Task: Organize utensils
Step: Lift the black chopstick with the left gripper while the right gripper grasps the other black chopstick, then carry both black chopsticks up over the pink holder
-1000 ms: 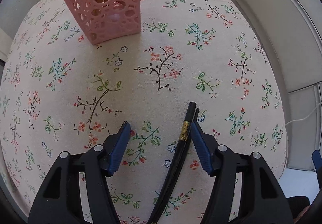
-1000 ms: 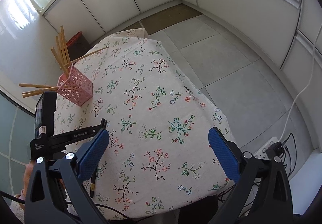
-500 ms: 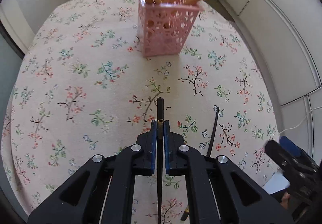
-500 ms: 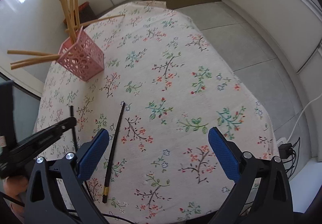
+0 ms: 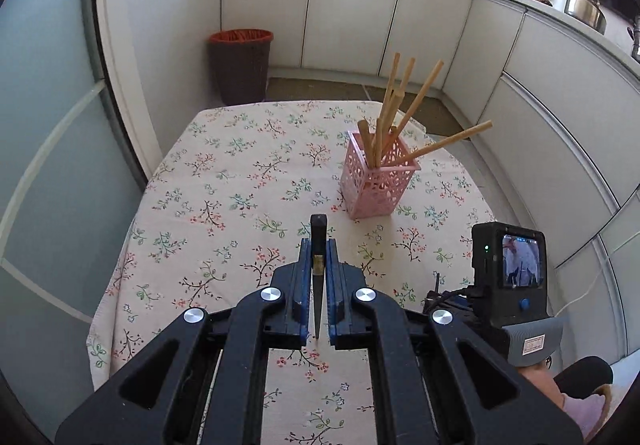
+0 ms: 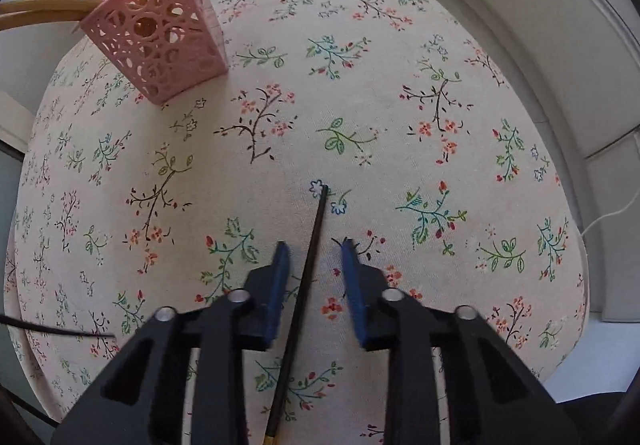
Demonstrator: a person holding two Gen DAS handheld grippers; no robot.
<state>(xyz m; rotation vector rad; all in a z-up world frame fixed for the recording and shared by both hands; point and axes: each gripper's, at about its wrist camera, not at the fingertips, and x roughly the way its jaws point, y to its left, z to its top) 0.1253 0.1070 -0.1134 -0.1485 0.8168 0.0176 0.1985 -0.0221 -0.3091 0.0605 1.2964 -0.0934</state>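
My left gripper point(image 5: 319, 245) is shut on a black chopstick point(image 5: 319, 229), held above the floral tablecloth point(image 5: 224, 185) with its blunt end sticking forward past the pads. Ahead and to the right stands the pink lattice basket point(image 5: 376, 185) holding several wooden chopsticks point(image 5: 404, 97). My right gripper point(image 6: 315, 245) points steeply down at the cloth, its jaws closing around a second black chopstick point(image 6: 308, 273) that lies flat between them. The blue pads point(image 6: 280, 269) still stand apart from it. The pink basket point(image 6: 160, 41) is at the upper left of the right wrist view.
A dark bin with an orange liner point(image 5: 240, 65) stands on the floor beyond the table's far edge. White cabinets point(image 5: 360, 5) line the back and right. The right hand's gripper body with its small screen point(image 5: 508, 265) sits low on the right.
My left gripper shut on one black chopstick and lifted it, tilting up toward the basket. My right gripper came down over the other chopstick and its jaws narrowed.
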